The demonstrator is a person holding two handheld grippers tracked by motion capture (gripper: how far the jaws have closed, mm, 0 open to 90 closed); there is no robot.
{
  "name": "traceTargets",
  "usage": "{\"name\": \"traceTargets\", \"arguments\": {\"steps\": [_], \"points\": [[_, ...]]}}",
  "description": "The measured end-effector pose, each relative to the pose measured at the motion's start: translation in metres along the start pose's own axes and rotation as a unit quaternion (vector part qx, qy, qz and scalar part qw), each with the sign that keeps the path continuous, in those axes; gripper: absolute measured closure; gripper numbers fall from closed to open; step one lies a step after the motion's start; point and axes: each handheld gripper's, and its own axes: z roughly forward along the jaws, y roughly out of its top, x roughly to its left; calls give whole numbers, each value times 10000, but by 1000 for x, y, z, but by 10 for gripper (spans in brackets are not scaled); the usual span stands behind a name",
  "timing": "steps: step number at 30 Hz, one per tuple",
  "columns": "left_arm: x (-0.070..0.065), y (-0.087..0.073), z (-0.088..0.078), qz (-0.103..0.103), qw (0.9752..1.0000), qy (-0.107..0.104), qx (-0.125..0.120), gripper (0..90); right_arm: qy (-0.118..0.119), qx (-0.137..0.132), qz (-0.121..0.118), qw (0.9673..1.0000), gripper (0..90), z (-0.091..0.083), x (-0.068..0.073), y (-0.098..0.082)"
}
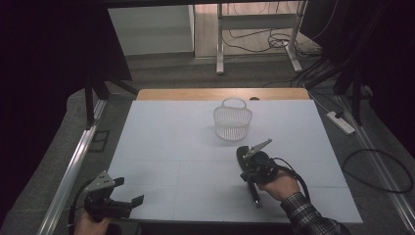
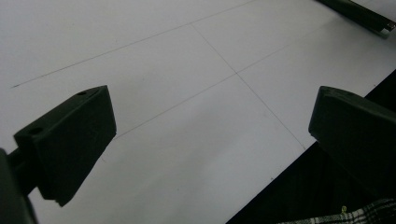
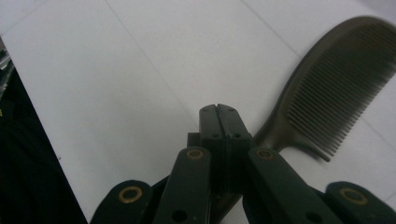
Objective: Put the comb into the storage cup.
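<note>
A big white table (image 1: 171, 147) fills the middle. A small white basket (image 1: 232, 122) with a handle stands on it, toward the far side. Nearer, a hand (image 1: 280, 186) with a checked sleeve holds the right gripper (image 1: 255, 164) over the table, near the basket but apart from it. A dark comb (image 1: 243, 157) lies just under this gripper. The left gripper (image 1: 115, 200) is low at the near left corner of the table, with its jaws spread apart. Behind the table are the floor, some cables (image 1: 274, 41) and a white power strip (image 1: 341, 122).
</note>
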Motion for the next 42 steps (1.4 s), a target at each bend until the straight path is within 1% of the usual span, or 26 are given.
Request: {"name": "traceTargets", "arguments": {"steps": [6,9,12,17,20,28,42], "points": [[0,0,0,0,10000,-12,-3,8,-35,114,-15,9999,896,8,-1,-6],[0,0,0,-3,10000,-20,-10,8,-51,218,-26,9997,896,12,0,-9],[0,0,0,-5,10000,-28,-14,9,-4,267,-1,9996,896,15,0,-11],[1,0,0,-8,10000,-36,-15,9,15,409,-41,9992,895,20,1,-14],[1,0,0,-8,10000,-36,-14,9,-32,495,-76,9987,895,23,0,-15],[1,0,0,-22,10000,-40,-16,9,-68,556,-26,9984,895,21,-3,-17],[1,0,0,-19,10000,-36,-17,10,-239,572,144,9980,895,14,-19,-24]]}}
